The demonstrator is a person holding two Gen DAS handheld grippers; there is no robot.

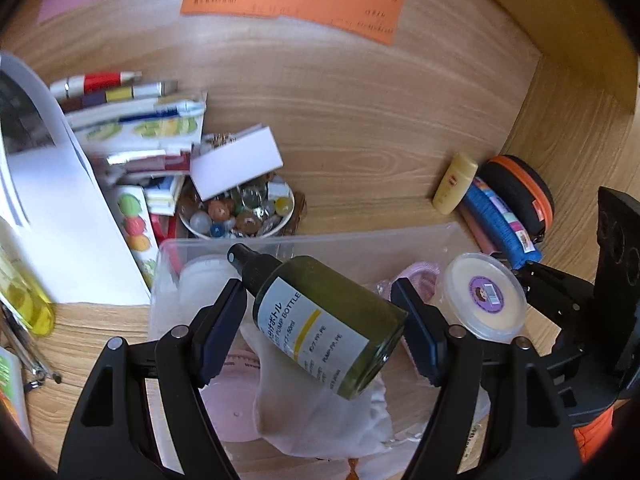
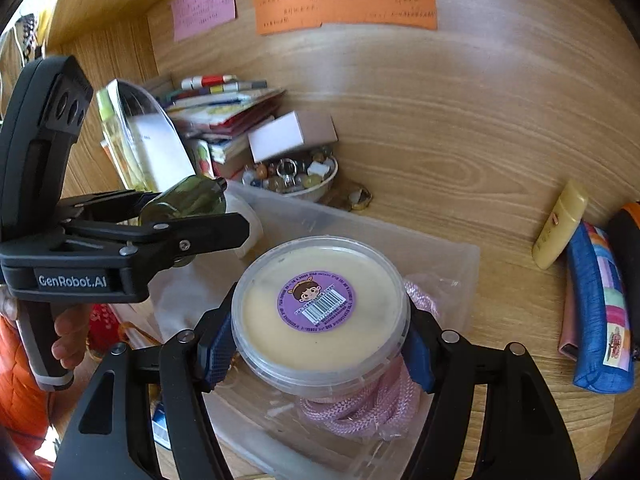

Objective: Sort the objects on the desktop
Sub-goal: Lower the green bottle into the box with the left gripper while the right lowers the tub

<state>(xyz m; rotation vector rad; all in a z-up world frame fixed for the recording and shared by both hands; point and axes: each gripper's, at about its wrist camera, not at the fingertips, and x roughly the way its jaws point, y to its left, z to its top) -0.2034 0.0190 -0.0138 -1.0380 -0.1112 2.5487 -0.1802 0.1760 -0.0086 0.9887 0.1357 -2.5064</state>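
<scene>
Pump bottle [image 1: 320, 320] & lidded tub [image 2: 320, 312] over clear bin [image 2: 440, 256], desk's back edge.
L gripper [image 1: 320, 328] pinches bottle, R gripper [image 2: 316, 344] pinches tub: lower first, then release.

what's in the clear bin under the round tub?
Directly below the round tub, pink coiled rope in the clear bin. White cloth and a pink item sit further left. The tub covers the rest beneath it.

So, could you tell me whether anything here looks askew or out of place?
The green pump bottle sits tilted between the left gripper's jaws, nozzle up-left, above the clear bin. A white box rests crookedly on the bowl of marbles. The round tub in the right gripper looks level. No spill is visible.
</scene>
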